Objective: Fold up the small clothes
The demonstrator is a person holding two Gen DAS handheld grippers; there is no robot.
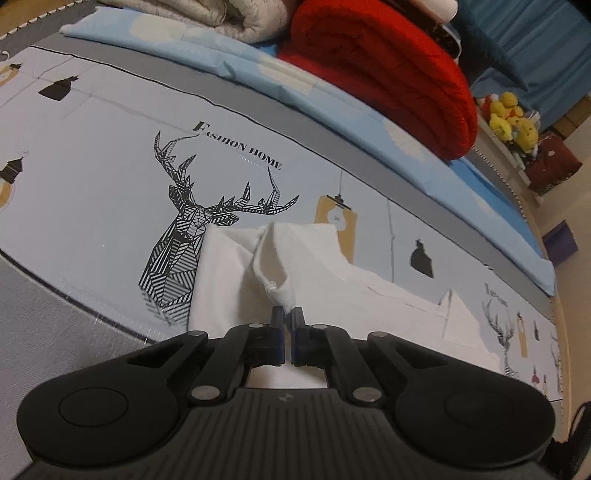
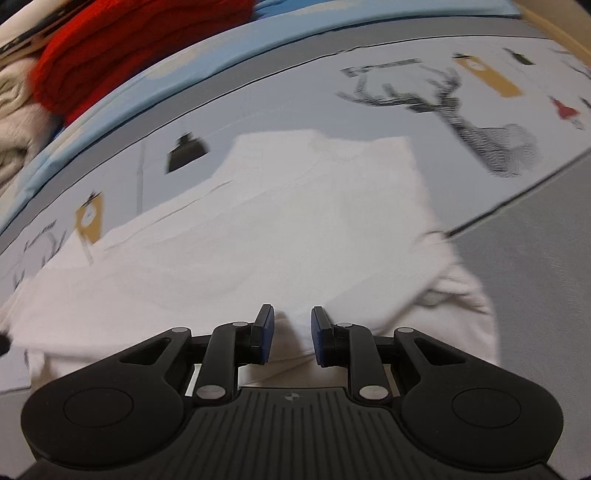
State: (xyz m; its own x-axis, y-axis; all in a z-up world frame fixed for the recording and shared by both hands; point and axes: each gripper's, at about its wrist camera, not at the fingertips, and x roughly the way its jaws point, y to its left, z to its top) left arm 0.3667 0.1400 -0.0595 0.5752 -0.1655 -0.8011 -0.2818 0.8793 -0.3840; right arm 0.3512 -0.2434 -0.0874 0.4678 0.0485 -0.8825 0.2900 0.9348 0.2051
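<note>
Now the left gripper (image 1: 287,314) has its fingers pressed together on a bunched corner of the white garment (image 1: 314,273), and that pinched bit of cloth stands up off the printed bedsheet (image 1: 110,206) in a little peak, with the fabric draping down from it on both sides. The rest of the garment lies spread across the sheet, just beside the big geometric deer print (image 1: 192,229). Over on the other side, the right gripper (image 2: 289,325) sits low over the near edge of the same white garment (image 2: 295,221), fingers spread, with a small ridge of cloth between them but nothing clamped. That view is smeared, so fine detail of the far edge is hard to read.

By my reading, this is the start of a fold: one corner is in hand, the matching one not yet. The next move calls for the right fingers to close on that near ridge, then for both grips to lift together and carry the edge across the body of the garment, level, so it lands flat. The red blanket (image 1: 388,74) and pale quilt (image 1: 229,18) stacked at the back are well apart.
</note>
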